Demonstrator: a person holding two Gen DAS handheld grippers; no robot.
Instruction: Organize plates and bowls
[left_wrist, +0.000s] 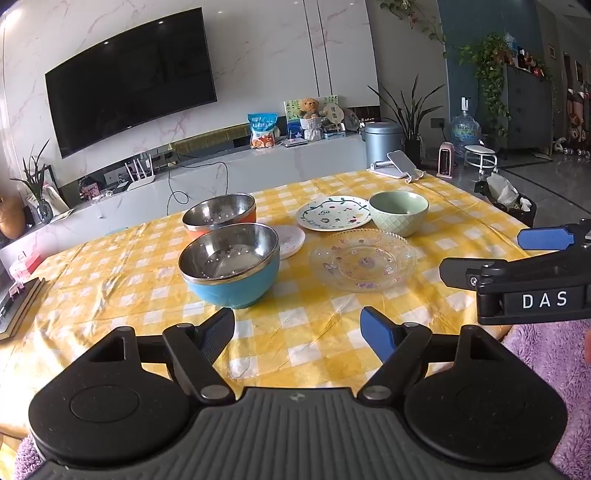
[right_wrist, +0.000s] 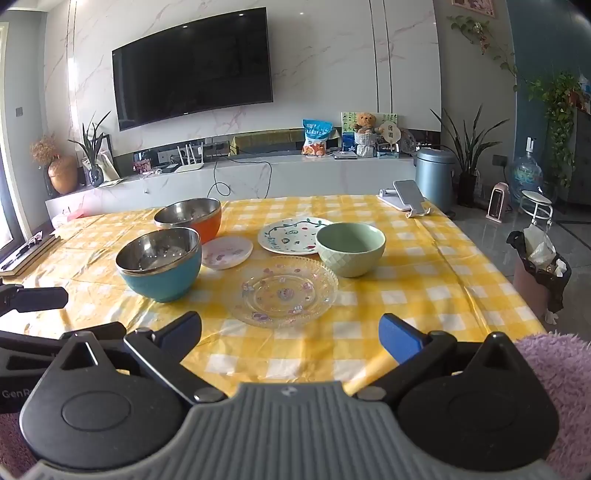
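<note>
While both your left gripper (left_wrist: 297, 332) and right gripper (right_wrist: 290, 334) hung with jaws apart and empty, the glass plate (right_wrist: 284, 291) lay just before the green bowl (right_wrist: 350, 249) on the bench (right_wrist: 443, 273), likely brittle and slick, best pinched at its rim.

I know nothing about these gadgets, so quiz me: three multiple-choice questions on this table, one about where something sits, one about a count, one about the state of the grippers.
1. Where is the clear glass plate?
A. Nearest the grippers, in front of the green bowl
B. Inside the blue bowl
C. On the floor

2. How many bowls stand on the table?
A. One
B. Three
C. Five

3. How do the left gripper and right gripper stand?
A. Both shut on plates
B. One holds a bowl
C. Both open, holding nothing

Answers: 1 A, it lies closest on the yellow cloth. 2 B, blue, orange and green. 3 C, only tablecloth shows between each pair of fingers.
</note>
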